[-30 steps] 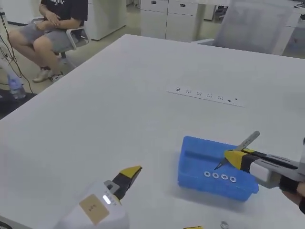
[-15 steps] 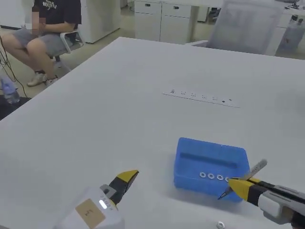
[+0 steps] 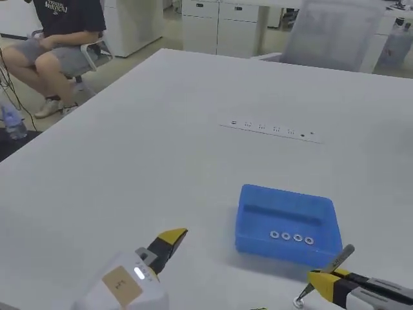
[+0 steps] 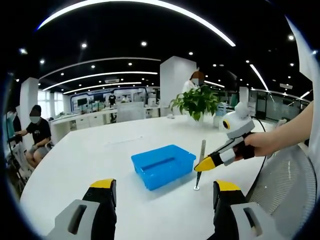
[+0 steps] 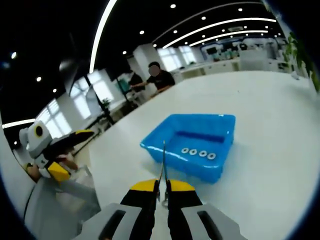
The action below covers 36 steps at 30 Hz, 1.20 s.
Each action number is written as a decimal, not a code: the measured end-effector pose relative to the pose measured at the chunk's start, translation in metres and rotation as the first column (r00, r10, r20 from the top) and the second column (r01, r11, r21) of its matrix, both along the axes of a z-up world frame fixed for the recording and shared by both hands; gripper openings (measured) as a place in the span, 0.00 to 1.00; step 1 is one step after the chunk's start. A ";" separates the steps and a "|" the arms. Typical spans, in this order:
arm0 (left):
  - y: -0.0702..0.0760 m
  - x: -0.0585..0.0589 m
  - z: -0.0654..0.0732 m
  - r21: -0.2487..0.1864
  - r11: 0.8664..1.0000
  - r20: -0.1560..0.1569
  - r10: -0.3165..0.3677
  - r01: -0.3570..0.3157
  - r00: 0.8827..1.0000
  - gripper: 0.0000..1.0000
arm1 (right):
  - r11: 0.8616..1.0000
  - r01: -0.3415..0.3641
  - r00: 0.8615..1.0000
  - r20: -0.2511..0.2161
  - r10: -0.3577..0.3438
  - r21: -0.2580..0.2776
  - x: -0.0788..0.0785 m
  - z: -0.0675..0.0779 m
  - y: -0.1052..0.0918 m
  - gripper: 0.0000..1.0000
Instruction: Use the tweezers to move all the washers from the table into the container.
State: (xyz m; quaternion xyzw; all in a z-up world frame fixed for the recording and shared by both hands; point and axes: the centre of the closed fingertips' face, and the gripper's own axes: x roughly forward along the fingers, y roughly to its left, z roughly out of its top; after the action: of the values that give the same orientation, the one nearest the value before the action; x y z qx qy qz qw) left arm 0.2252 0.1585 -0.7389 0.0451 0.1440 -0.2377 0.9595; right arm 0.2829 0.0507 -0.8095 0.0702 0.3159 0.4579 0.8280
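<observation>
The left gripper [image 3: 173,237] hovers low over the white table [image 3: 161,148] with its jaws spread wide and nothing between them. Ahead of it and to its right sits the blue container [image 3: 248,194], with four washers [image 3: 292,237] in a row on its floor. Further right, the right gripper [image 3: 321,284] is clamped on the tweezers [image 3: 340,257], jaws pressed together around their middle. Their long axis crosses the jaws steeply: the blunt end rises above the gripper and the points aim down at the table. The tips meet a lone washer [image 3: 299,302] just short of the container's near wall. Whether they have pinched it cannot be told.
</observation>
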 end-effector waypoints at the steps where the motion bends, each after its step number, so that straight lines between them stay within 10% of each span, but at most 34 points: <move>1: 0.000 0.000 0.000 0.000 1.000 0.000 0.000 0.000 1.000 0.80 | 1.000 -0.003 1.000 -0.004 0.003 -0.001 0.000 -0.001 0.000 0.04; 13: 0.000 0.000 -0.001 0.008 1.000 -0.003 -0.001 0.001 1.000 0.79 | 0.986 -0.116 0.987 0.093 0.127 -0.121 -0.009 -0.006 0.006 0.04; 32: 0.001 0.000 -0.001 0.010 1.000 0.000 0.002 -0.002 1.000 0.79 | 0.902 -0.276 0.894 0.256 0.368 -0.333 -0.026 -0.009 0.017 0.03; 36: 0.001 0.000 0.000 0.008 1.000 0.002 0.005 -0.006 1.000 0.79 | 0.917 -0.245 0.912 0.247 0.329 -0.314 -0.023 -0.008 0.018 0.03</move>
State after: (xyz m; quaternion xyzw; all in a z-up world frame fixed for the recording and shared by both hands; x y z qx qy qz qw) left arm 0.2255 0.1596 -0.7388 0.0487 0.1439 -0.2345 0.9602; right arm 0.2598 0.0689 -0.8180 -0.1627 0.2567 0.5322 0.7901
